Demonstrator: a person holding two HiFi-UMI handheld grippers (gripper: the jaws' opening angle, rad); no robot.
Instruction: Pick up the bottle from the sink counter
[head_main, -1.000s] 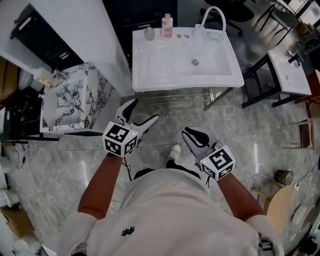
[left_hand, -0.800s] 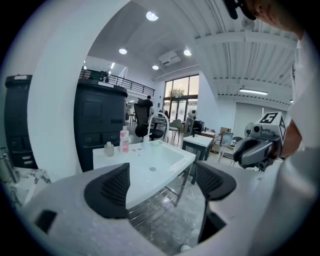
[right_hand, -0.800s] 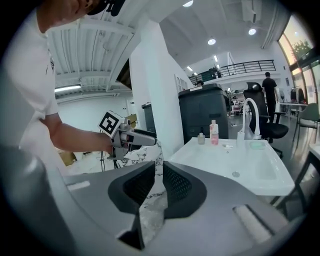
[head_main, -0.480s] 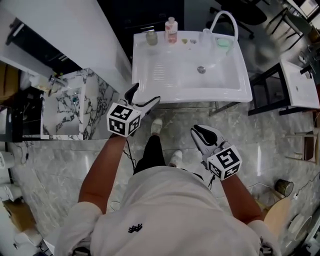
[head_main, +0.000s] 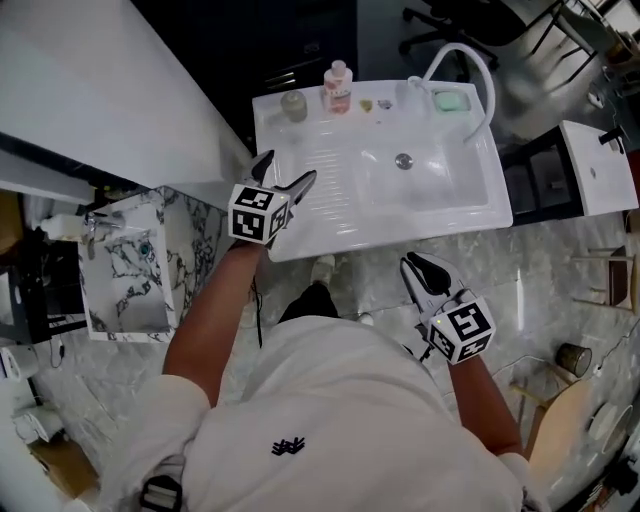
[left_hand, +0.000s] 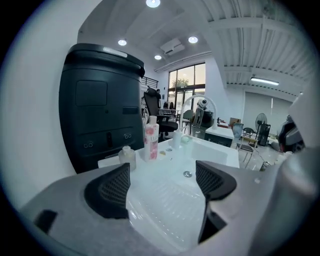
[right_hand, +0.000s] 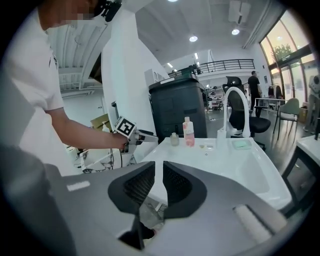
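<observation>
A pink bottle (head_main: 337, 88) with a white cap stands upright on the back rim of the white sink counter (head_main: 300, 235); it also shows in the left gripper view as the bottle (left_hand: 151, 142) and in the right gripper view as the bottle (right_hand: 188, 133). My left gripper (head_main: 286, 170) is open over the sink's front left corner, well short of the bottle, with nothing between its jaws (left_hand: 160, 185). My right gripper (head_main: 422, 270) hangs low over the floor in front of the sink, shut and empty (right_hand: 158, 186).
A small jar (head_main: 293, 105) stands left of the bottle, a green soap (head_main: 451, 100) and the white arched faucet (head_main: 470, 65) to its right. A black cabinet (left_hand: 100, 115) rises behind the sink. A marble basin (head_main: 130, 265) is at left, a white side table (head_main: 592, 165) at right.
The person has stepped up to the sink. My left gripper has moved forward from above the floor to over the sink's front left corner. The right gripper stays low and shut.
</observation>
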